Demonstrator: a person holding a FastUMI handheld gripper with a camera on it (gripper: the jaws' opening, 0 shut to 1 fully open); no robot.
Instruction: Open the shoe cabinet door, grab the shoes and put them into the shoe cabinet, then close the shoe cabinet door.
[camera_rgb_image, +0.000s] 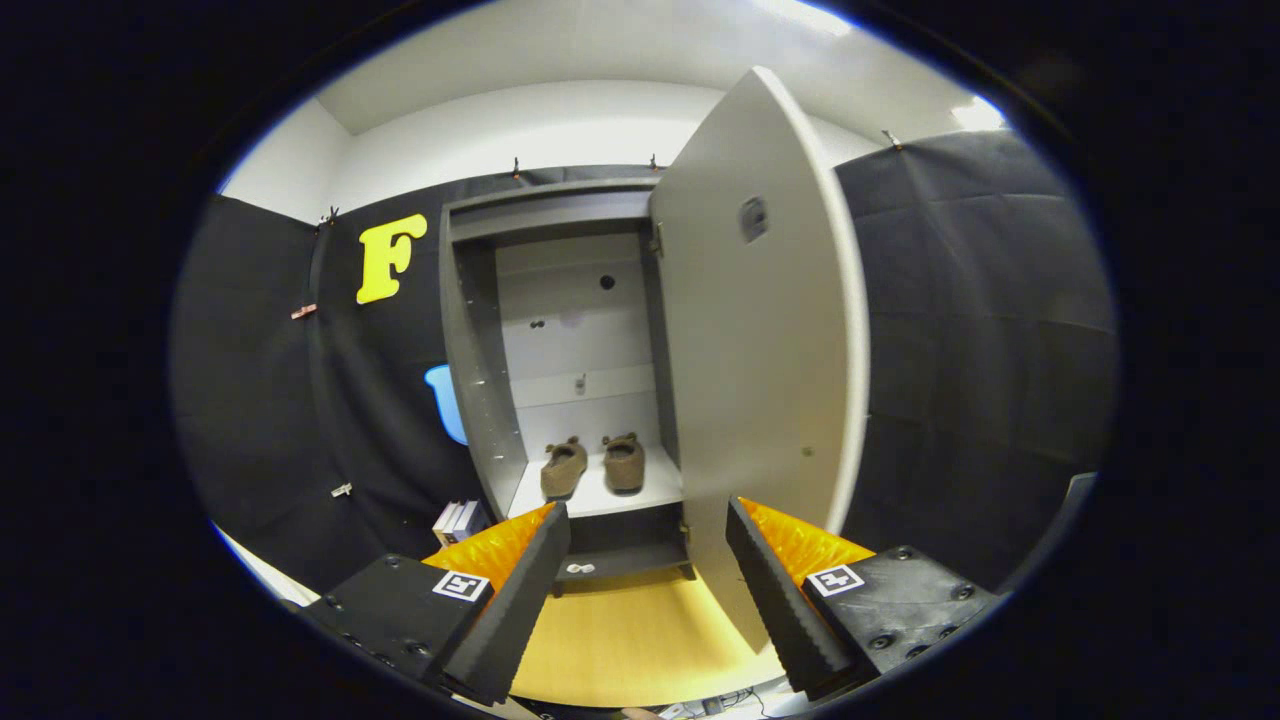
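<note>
Grey cabinet (480, 400) stands far ahead against the black cloth wall, its door (750, 350) swung wide open to the right, edge toward the camera. Two brown shoes (593, 466) sit side by side on the cabinet's white shelf (650, 492), toes pointing in, slightly apart from each other. Hand-held gripper (648, 540) is near, fingers spread apart, holding nothing; left finger (520, 600) and right finger (780, 600) frame the cabinet's lower part. Shoes lie beyond the fingers, roughly between them. Door's lower edge is just beside the right finger; contact cannot be told. Wooden surface (630, 630) lies below the fingers. Some books (455, 520) stand left of the cabinet base.
</note>
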